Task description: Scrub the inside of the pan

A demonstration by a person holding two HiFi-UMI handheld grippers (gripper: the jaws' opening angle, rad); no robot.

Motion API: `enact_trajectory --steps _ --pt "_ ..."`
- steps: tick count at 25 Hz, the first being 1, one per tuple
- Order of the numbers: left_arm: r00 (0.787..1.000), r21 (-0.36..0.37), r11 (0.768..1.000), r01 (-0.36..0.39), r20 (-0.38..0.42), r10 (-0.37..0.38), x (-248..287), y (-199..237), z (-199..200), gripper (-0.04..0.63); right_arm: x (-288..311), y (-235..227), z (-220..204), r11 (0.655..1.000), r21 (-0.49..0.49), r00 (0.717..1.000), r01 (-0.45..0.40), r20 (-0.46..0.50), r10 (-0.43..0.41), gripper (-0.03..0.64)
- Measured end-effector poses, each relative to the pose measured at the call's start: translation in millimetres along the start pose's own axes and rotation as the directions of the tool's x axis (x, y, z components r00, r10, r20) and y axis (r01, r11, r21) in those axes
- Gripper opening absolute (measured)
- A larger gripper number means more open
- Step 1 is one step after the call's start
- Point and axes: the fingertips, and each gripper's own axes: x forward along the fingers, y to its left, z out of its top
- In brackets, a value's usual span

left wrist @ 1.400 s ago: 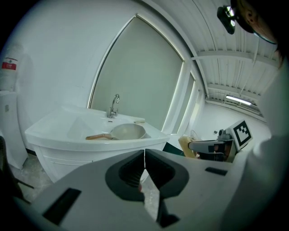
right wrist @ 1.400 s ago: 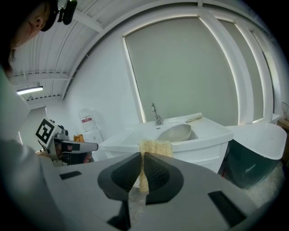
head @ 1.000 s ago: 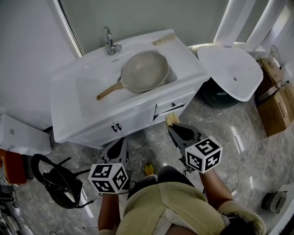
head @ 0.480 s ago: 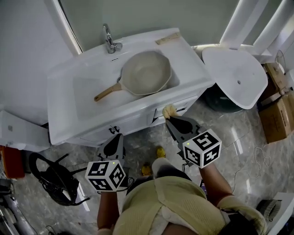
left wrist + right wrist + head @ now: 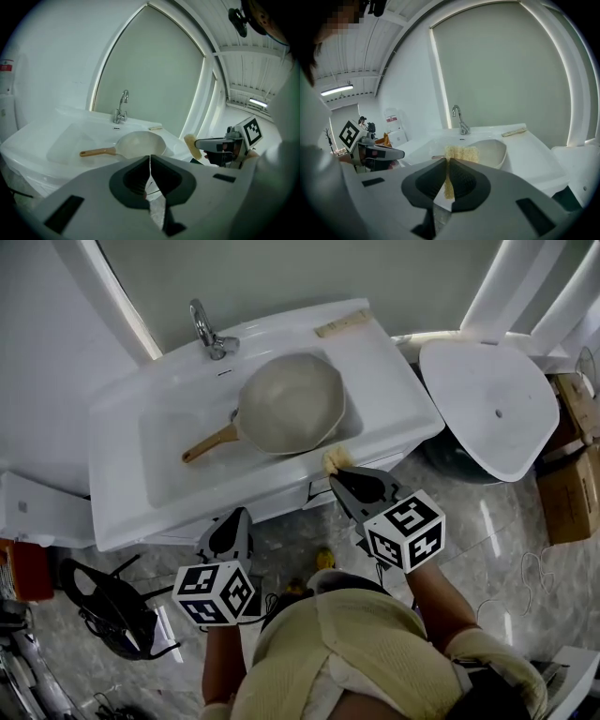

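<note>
A cream pan (image 5: 289, 403) with a wooden handle (image 5: 208, 442) lies in the white sink (image 5: 169, 460) below the tap (image 5: 208, 332); it also shows in the left gripper view (image 5: 139, 143) and right gripper view (image 5: 492, 152). My right gripper (image 5: 339, 474) is shut on a yellow sponge (image 5: 335, 461) (image 5: 461, 153), held just in front of the sink's front edge, short of the pan. My left gripper (image 5: 232, 531) hangs lower, in front of the cabinet, shut with nothing between its jaws (image 5: 149, 159).
A white round chair seat (image 5: 487, 404) stands right of the sink. A small wooden brush (image 5: 339, 323) lies on the sink's back right corner. Cardboard boxes (image 5: 568, 474) sit at far right, a black stool frame (image 5: 112, 610) on the floor at left.
I have stepped closer to the sink. Both grippers have moved forward, and the sponge in the right one now reaches the sink's front edge.
</note>
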Motion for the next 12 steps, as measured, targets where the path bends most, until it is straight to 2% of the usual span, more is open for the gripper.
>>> enact_trajectory --steps 5,12 --pt "1.0 -0.006 1.0 -0.019 -0.001 0.019 21.3 -2.2 8.2 0.061 10.2 -23.2 5.8 1.0 -0.013 1.0 -0.014 -0.009 0.014 0.041" --pt "0.998 0.024 0.998 -0.066 -0.016 0.067 41.8 15.7 25.6 0.061 28.2 -44.1 15.8 1.0 0.001 1.0 -0.018 -0.012 0.018 0.041"
